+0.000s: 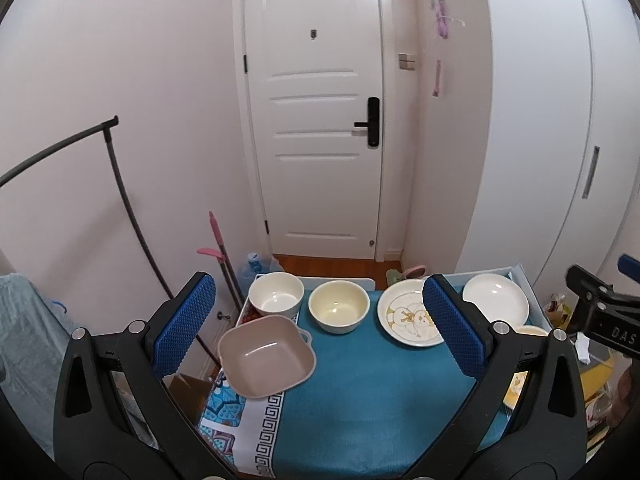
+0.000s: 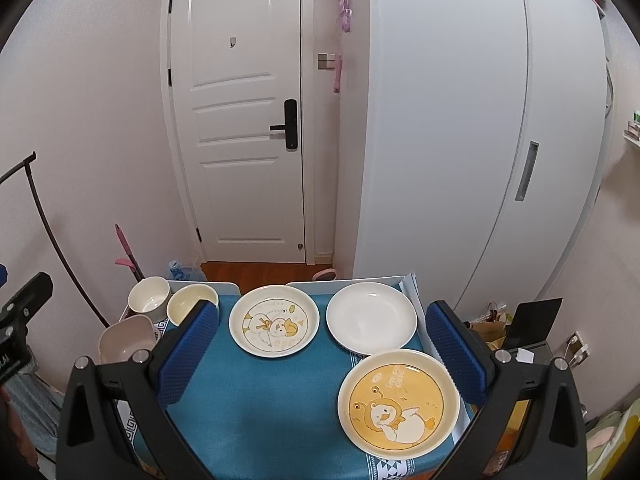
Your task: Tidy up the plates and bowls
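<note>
The left gripper [image 1: 318, 332] and the right gripper [image 2: 322, 354] are both hanging spread wide and empty above the blue cloth [image 1: 360, 392]. Only the right wrist view is showing the yellow cartoon plate [image 2: 398, 404] whole, lying nearest, with the duck plate [image 2: 274, 322] and plain white plate [image 2: 371, 316] behind it. The left view is showing the pink square bowl [image 1: 267, 356], white bowl [image 1: 276, 294] and cream bowl [image 1: 338, 306] plainly. A white door [image 1: 316, 120] is standing behind the table.

Bright, even indoor light; sharp centre, strong fisheye edge warping.
</note>
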Demonstrator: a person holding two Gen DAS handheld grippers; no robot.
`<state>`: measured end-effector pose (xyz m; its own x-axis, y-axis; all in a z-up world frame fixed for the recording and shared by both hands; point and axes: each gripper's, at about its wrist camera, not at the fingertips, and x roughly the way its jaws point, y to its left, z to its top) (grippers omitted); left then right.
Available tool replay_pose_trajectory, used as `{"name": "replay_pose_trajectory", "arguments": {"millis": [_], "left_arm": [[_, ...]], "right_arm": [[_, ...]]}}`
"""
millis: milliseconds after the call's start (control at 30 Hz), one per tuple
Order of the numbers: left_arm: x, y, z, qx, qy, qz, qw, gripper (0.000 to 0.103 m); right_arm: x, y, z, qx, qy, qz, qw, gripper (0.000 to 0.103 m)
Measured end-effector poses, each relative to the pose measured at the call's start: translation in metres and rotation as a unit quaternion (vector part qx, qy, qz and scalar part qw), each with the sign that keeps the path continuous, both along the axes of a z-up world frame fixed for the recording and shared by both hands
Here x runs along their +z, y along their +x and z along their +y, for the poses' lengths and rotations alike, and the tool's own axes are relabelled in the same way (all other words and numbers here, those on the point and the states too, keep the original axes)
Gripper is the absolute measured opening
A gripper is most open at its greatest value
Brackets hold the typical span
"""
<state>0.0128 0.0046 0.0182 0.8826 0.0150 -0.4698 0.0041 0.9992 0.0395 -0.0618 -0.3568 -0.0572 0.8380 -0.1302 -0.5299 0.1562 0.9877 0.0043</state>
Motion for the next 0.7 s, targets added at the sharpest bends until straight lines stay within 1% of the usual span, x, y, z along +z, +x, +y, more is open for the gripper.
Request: {"name": "replay_pose_trajectory", "arguments": {"millis": [100,200,267,367,400,467,600,667,700], "left_arm": [[0.003,0.015,-0.001,-0.009,-0.004,0.008,0.9999,0.103],[0.0,0.033,-0.012,-0.037,0.002,0.021,0.9991,0.103],[-0.009,0.051,-0.027,-0.073,0.002,0.039,0.9966,0.103],[-0.03,0.077,-0.05,-0.129,-0.009,0.081,0.9883,0.103],[-0.042,0.089,-0.061,-0.154,-0.017,0.103,0.9825,0.103],[-0.062,0.104,-0.078,-0.188,-0.028,0.135,0.9724,0.103],[-0.114,0.127,-0.122,-0.25,-0.038,0.206,0.9453,0.103],[-0.146,0.136,-0.145,-0.272,-0.044,0.246,0.9293,0.103],[-0.159,0.139,-0.154,-0.279,-0.047,0.262,0.9226,0.103]], "right_arm": [[0.0,0.004,-0.007,-0.007,0.003,0.004,1.0,0.103],[-0.006,0.01,-0.019,-0.021,0.007,0.01,1.0,0.103],[-0.013,0.013,-0.03,-0.033,0.013,0.02,0.999,0.103],[-0.033,0.018,-0.053,-0.062,0.027,0.042,0.997,0.103],[-0.042,0.019,-0.063,-0.074,0.036,0.053,0.995,0.103],[-0.057,0.018,-0.08,-0.094,0.052,0.068,0.992,0.103],[-0.098,0.009,-0.121,-0.141,0.093,0.1,0.981,0.103],[-0.12,0.004,-0.138,-0.157,0.111,0.117,0.974,0.103],[-0.133,0.001,-0.148,-0.163,0.118,0.128,0.971,0.099]]}}
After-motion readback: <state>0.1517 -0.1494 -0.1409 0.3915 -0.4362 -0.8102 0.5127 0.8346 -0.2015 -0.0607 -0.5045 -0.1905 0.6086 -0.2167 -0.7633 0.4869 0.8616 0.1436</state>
